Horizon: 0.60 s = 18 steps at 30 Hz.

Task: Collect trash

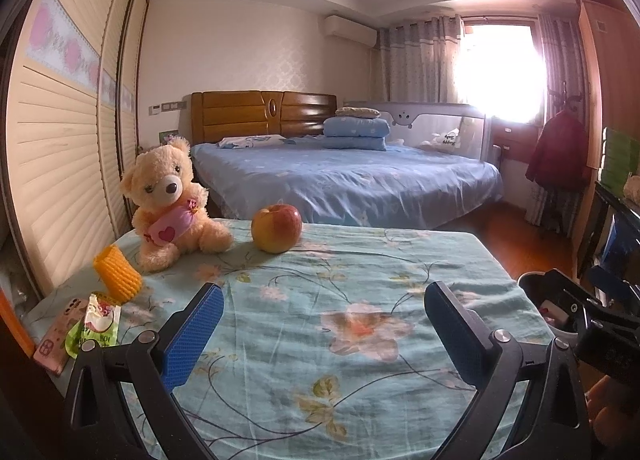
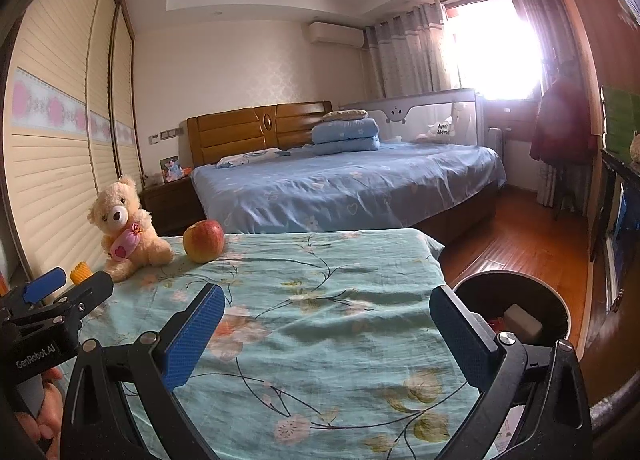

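— While both pairs of fingers hang above the counter [image 1: 320, 324], how do they stand?

— Left gripper [image 1: 324, 312] spread wide, nothing between its blue pads; right gripper [image 2: 328, 316] the same, wide and holding nothing.

— Where is the trash?

— A green and white wrapper [image 1: 96, 324] lies at the counter's near left corner, partly on a pink phone [image 1: 58, 334] and touching a yellow foam sleeve [image 1: 118, 274]. The bin [image 2: 516, 300] stands on the floor just beside the counter's right edge, with a white piece and something red inside.

— Anything else?

— 1 teddy bear [image 1: 170, 200] and 1 apple [image 1: 276, 228] at the far edge, the bed [image 1: 348, 180] beyond
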### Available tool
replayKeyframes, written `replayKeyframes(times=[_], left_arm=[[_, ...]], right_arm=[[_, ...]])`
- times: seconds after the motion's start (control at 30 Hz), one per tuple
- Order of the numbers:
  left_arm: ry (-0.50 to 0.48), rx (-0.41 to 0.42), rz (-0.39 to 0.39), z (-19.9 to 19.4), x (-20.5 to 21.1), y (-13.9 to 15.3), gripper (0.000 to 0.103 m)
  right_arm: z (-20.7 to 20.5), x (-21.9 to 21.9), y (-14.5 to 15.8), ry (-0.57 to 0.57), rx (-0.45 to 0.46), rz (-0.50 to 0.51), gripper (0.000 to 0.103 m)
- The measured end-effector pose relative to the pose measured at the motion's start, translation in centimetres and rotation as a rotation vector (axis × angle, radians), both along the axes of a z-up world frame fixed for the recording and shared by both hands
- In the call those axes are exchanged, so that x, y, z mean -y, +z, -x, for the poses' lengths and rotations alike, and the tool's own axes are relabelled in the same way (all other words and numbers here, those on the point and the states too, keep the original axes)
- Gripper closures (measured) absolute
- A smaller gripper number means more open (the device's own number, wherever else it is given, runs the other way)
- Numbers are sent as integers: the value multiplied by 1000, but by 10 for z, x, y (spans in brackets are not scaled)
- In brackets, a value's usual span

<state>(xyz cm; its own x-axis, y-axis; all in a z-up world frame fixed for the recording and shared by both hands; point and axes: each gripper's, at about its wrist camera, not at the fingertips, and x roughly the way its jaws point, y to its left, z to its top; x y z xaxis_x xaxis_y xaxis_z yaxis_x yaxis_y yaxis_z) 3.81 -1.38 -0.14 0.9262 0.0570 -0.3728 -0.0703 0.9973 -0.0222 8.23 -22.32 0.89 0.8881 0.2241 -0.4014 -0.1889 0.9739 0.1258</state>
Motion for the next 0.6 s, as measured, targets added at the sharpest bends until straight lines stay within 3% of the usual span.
replayKeyframes(times=[0.6], left_arm=[[2, 19, -37, 4, 5, -1, 1]], right_arm=[[-1, 1, 0, 3, 3, 2, 0]])
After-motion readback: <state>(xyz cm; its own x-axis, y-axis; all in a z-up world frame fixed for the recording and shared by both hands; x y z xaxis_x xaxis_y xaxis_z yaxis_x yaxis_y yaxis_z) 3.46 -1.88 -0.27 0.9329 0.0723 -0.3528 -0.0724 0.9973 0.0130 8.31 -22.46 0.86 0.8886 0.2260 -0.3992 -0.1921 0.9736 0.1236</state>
